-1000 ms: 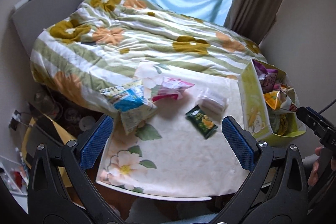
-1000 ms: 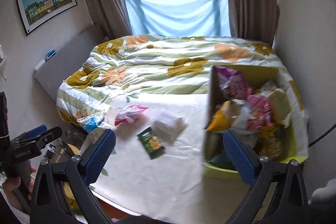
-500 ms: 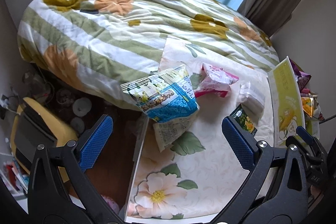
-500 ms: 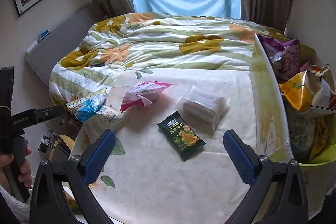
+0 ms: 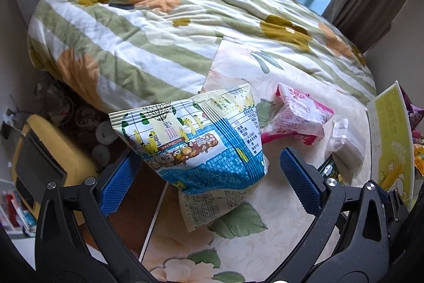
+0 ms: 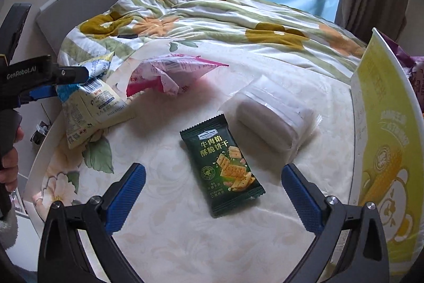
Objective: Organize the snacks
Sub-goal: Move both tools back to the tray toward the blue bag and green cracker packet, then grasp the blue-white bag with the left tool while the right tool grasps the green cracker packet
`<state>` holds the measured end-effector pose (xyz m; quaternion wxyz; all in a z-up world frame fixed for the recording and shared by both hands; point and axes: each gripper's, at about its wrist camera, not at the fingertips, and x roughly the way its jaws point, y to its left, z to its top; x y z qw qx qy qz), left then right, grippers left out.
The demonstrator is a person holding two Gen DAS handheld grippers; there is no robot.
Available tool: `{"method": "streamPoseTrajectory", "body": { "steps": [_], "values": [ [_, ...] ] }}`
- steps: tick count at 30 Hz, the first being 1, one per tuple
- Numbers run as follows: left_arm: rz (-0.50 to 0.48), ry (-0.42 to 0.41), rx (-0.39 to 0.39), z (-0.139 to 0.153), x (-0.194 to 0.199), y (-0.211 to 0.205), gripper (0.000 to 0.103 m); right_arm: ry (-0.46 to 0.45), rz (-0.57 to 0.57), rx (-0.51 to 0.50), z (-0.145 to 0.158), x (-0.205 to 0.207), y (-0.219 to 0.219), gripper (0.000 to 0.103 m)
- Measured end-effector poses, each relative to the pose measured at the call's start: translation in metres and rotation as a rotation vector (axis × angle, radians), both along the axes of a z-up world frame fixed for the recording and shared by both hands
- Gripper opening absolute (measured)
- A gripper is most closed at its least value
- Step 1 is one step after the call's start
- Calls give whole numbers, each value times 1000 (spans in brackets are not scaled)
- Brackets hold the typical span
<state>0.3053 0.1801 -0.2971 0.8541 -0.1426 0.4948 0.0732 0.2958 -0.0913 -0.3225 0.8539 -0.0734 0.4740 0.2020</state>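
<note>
On the floral counter (image 6: 169, 243) we centre the left gripper's (image 5: 204, 177) apart jaws around the blue-and-cream bag (image 5: 196, 142), right gripper's (image 6: 212, 192) apart jaws straddling the green cracker packet (image 6: 222, 166).

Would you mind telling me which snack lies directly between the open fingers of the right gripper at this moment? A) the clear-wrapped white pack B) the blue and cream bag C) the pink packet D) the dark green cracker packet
D: in the right wrist view the dark green cracker packet lies flat on the tablecloth between the spread fingers of the right gripper, which does not touch it.
</note>
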Motion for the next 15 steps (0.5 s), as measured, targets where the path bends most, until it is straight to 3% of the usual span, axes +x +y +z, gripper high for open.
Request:
{"method": "streamPoseTrajectory", "body": {
  "steps": [3, 6, 9, 11, 15],
  "values": [
    [7, 9, 38, -4, 5, -7, 102, -4, 36, -21, -8, 4, 0, 102],
    [-6, 19, 68, -6, 9, -15, 85, -5, 72, -33, -13, 7, 1, 97],
    [-30, 34, 101, -9, 14, -24, 79, -4, 94, -39, -18, 9, 2, 94],
    [-46, 31, 119, -8, 15, -31, 78, 2, 106, -40, -20, 10, 3, 87],
    [-90, 32, 142, -8, 16, -45, 76, 9, 117, -38, -25, 13, 2, 84]
  ]
}}
